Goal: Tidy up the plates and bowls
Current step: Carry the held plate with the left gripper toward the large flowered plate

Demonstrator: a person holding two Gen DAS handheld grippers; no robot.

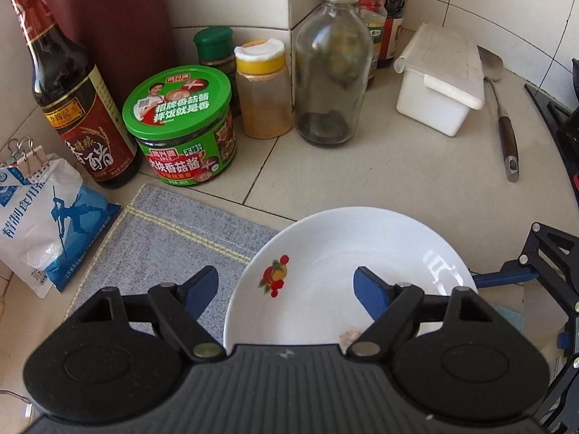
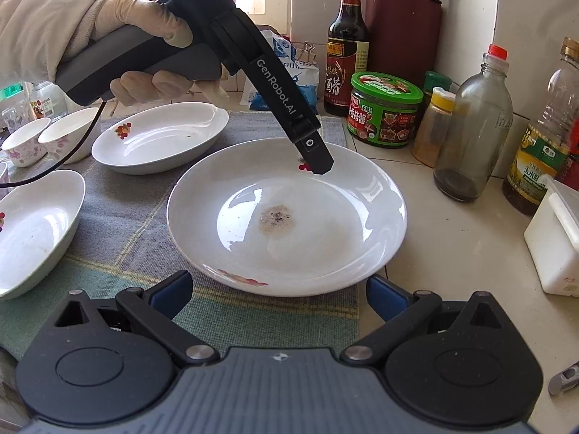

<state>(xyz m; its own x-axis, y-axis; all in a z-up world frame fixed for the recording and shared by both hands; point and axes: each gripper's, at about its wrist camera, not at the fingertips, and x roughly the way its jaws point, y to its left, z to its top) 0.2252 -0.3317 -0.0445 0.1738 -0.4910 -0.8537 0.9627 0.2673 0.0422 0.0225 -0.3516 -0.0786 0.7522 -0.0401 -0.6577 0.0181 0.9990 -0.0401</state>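
Since the round white ceramic plate (image 2: 286, 217) sits flat half on the grey woven mat (image 2: 119, 195), your left gripper (image 1: 286, 289) hangs spread and empty above it; right gripper (image 2: 278, 296) is spread too.

plates: 1 round (image 2: 286, 217) + 3 oval (image 2: 159, 137) | small bowls: 2 (image 2: 25, 144) | bottles: approx 5 (image 1: 333, 61) | jars: 3 (image 1: 181, 126) | salt bag: 1 (image 1: 47, 217) | white tub: 1 (image 1: 441, 79) | spatula: 1 (image 1: 503, 115)

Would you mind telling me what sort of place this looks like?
Most likely a home kitchen counter: a dark vinegar bottle, a green-lidded sauce jar and a round white plate against a tiled wall.
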